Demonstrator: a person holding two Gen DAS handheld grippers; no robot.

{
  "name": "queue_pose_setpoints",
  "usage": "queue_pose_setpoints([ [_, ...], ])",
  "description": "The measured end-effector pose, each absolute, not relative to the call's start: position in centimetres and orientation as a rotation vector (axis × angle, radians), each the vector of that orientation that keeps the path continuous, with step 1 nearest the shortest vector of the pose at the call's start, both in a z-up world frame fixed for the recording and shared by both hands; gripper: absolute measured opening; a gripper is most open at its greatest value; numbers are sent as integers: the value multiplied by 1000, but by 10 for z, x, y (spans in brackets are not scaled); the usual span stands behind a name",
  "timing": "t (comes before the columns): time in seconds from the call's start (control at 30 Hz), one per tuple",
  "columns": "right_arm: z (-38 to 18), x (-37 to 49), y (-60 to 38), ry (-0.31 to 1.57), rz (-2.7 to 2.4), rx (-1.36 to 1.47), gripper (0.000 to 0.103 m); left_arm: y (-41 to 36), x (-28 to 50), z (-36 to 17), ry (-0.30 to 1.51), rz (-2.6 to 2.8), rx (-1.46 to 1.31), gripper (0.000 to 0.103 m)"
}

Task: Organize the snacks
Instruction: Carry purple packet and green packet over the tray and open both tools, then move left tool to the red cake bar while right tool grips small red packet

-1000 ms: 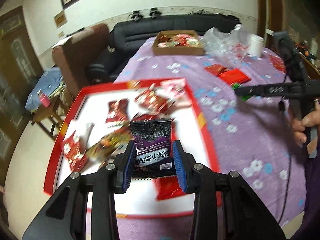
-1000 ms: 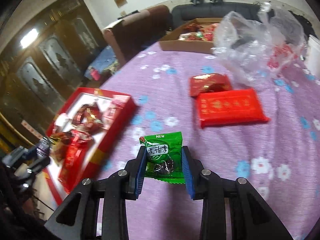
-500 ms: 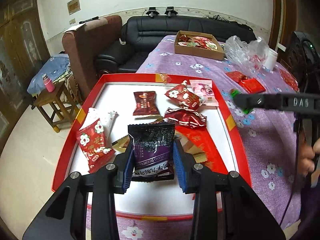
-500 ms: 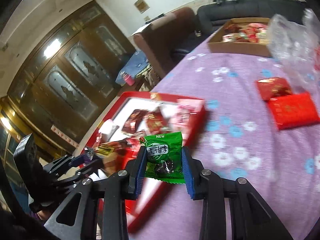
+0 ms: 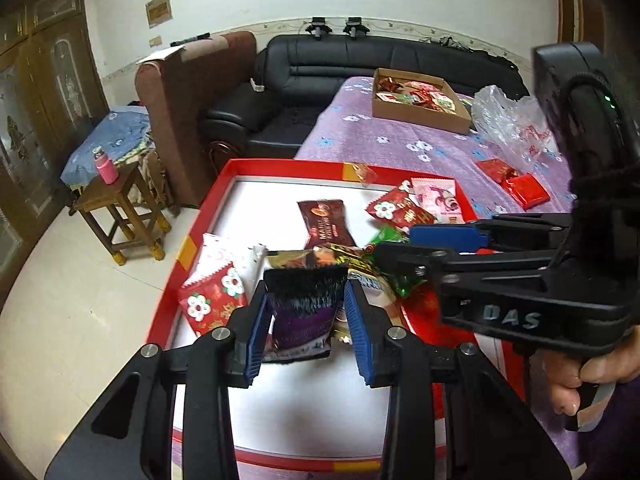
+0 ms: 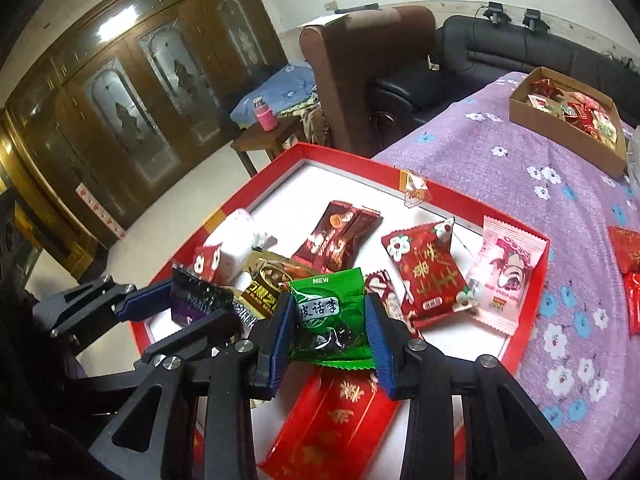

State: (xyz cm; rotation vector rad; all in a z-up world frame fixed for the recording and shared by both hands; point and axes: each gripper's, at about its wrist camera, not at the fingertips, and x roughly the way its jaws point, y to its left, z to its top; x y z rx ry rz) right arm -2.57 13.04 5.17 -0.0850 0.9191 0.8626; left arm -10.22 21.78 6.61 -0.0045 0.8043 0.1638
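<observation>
Currently, both hands are over the red tray (image 5: 280,166), each with one snack in its fingers.

- Left gripper (image 5: 306,304): fingers pinching a purple-and-black packet (image 5: 304,316) by its sides, upright, just above the tray's white floor at the near end.
- Right gripper (image 6: 326,320): its fingers have just been opening a little. The green packet (image 6: 326,312) is between them and the pads appear to touch both its sides, so it reads as lightly held over the tray's middle.
- Risk 1, early drop: a loosening grip on slick film may let the green packet slip out and land across the gold packet (image 6: 266,292) or the long red packet (image 6: 332,412) below, not on bare floor.
- Risk 2, collision: the two grippers stand close, the right one crossing just beyond the left. A careless move by either could knock the other's packet loose or sweep snacks already laid down.
- Risk 3, crowding: the near part of the tray is heaped, so a packet set there would probably overlap others.
- Risk 4, tray stability: the tray lies at the corner of the purple-clothed surface (image 5: 400,140). Whether it overhangs cannot be told, so pressing on its near rim is unwise.
- Remaining: red packets (image 5: 524,190) lie on the cloth, well apart from the tray.
</observation>
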Motion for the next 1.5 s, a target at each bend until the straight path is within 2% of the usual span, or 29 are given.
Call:
queue_pose_setpoints([
  [0.07, 54, -23, 126, 895, 869, -72, 45, 221, -104, 68, 798, 197, -4, 38],
  [0.13, 60, -22, 115, 872, 876, -35, 46, 223, -104, 71, 785, 231, -1, 62],
  [0.17, 63, -20, 110, 868, 878, -14, 48, 224, -105, 73, 773, 247, 0, 68],
  [0.2, 66, -17, 102, 860, 875, 11, 50, 224, -107, 75, 759, 258, 3, 71],
  [0.37, 78, -1, 55, 839, 753, 60, 60, 212, -106, 88, 721, 254, 56, 73],
  [0.43, 79, 10, 28, 845, 687, 91, 62, 200, -101, 91, 714, 220, 86, 80],
  [0.6, 75, 41, -81, 815, 431, 277, 63, 151, -69, 104, 725, 74, 176, 80],
  [0.8, 58, 61, -192, 780, 80, 453, 65, 90, 5, 103, 790, -10, 249, 80],
  [0.97, 42, 67, -221, 809, 52, 615, 65, 52, 92, 78, 899, 5, 259, 80],
  [1.2, 33, 72, -229, 828, 47, 682, 65, 15, 180, 45, 977, 68, 209, 80],
  [1.4, 30, 68, -236, 830, 65, 737, 65, -14, 203, 32, 943, 76, 156, 79],
  [1.5, 31, 68, -236, 829, 67, 740, 65, -29, 200, 17, 1026, -5, 148, 79],
])
